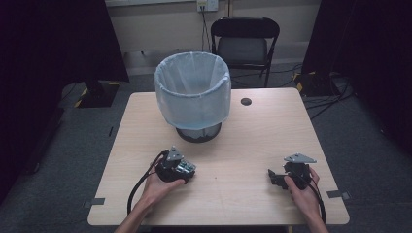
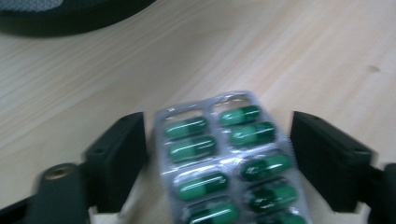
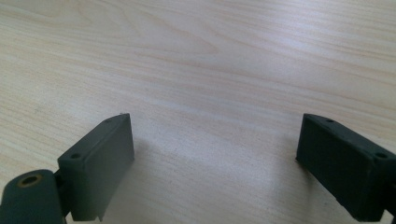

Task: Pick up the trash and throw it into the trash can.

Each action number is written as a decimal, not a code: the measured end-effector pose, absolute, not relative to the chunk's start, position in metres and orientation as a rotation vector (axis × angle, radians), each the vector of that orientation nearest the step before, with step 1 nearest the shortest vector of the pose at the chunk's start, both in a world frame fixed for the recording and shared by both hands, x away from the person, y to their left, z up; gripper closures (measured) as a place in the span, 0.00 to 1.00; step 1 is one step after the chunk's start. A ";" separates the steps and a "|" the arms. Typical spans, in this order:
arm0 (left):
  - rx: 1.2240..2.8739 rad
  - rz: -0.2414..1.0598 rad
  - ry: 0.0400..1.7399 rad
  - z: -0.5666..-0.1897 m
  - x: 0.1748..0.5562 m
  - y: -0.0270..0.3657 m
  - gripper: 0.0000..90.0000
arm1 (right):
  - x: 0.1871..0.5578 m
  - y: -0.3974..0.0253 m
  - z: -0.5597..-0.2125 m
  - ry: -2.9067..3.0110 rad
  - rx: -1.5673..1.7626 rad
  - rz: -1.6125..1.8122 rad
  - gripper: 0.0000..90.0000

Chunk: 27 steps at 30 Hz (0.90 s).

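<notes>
Pale wood bench (image 1: 252,145) under dim light, dark curtains at both sides, folding chair (image 1: 244,39) at top centre. Bin lined with a blue bag (image 1: 193,92) standing upper centre of the high view. Left gripper (image 1: 183,167) lower left, fingers (image 2: 116,158) spread apart around a blister pack of green capsules (image 2: 231,163), pack lying between them, seemingly not yet clamped. Right gripper (image 1: 273,175) lower right, fingers (image 3: 100,163) released, nothing between. Probably very light, thin, slick foil, bending easily; bubbles crushable. Best pinched across the flat long edges, gently, keeping off the capsule rows.
</notes>
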<state>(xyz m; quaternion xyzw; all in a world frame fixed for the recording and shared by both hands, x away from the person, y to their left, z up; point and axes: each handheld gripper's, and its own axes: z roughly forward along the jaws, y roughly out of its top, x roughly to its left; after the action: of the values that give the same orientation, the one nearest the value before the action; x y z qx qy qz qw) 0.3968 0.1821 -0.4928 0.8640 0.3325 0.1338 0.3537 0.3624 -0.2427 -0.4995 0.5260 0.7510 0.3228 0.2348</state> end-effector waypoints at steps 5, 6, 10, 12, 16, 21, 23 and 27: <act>2.239 0.338 0.808 -0.492 0.396 0.184 0.36 | 0.362 -0.243 -0.500 2.061 1.444 0.886 0.11; 2.239 0.336 0.807 -0.492 0.396 0.184 0.38 | 0.362 -0.243 -0.500 2.061 1.444 0.886 0.11; 2.234 0.327 0.797 -0.493 0.396 0.185 0.38 | 0.362 -0.243 -0.500 2.061 1.444 0.886 0.11; 2.224 0.311 0.806 -0.492 0.398 0.187 0.38 | 0.362 -0.243 -0.500 2.061 1.444 0.886 0.11; 2.194 0.270 0.821 -0.492 0.400 0.188 0.38 | 0.362 -0.243 -0.500 2.061 1.444 0.886 0.11; 2.147 0.263 0.825 -0.486 0.400 0.190 0.38 | 0.362 -0.243 -0.500 2.061 1.444 0.886 0.11; 2.124 0.247 0.826 -0.483 0.400 0.193 0.38 | 0.362 -0.243 -0.500 2.061 1.444 0.886 0.11; 2.076 0.223 0.833 -0.475 0.401 0.198 0.38 | 0.362 -0.243 -0.500 2.061 1.444 0.886 0.11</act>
<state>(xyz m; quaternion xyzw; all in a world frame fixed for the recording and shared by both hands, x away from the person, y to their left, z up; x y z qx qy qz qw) 0.4012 0.1979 -0.4750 0.8329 0.3341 0.0896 0.4320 0.3624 -0.2427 -0.4995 0.5261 0.7510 0.3227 0.2347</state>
